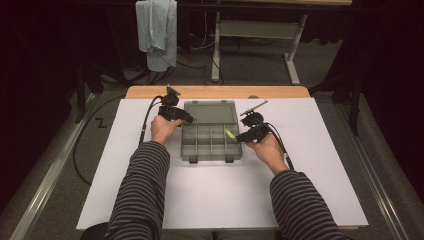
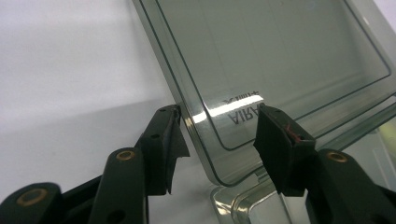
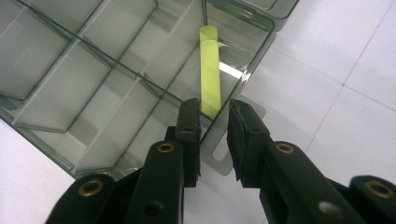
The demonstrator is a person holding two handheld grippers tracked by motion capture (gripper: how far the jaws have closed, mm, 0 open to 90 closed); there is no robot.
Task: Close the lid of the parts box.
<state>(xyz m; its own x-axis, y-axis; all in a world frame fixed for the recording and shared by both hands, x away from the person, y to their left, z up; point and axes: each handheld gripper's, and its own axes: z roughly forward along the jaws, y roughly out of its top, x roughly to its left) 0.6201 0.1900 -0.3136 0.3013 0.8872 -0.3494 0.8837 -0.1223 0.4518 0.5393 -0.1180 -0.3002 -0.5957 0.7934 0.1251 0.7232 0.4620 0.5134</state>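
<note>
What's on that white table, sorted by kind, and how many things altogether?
Clear compartment box with its lid open: 1
Yellow-green strip, leaning in a box compartment at the right gripper's tips: 1
Black handheld grippers: 2, the left gripper open astride the lid's corner, the right gripper at the strip's near end
Total: 4

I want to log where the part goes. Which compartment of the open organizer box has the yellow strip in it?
The compartment at the box's right end wall, beside the right gripper. The yellow strip stands slanted in it; the other compartments look empty.
</note>
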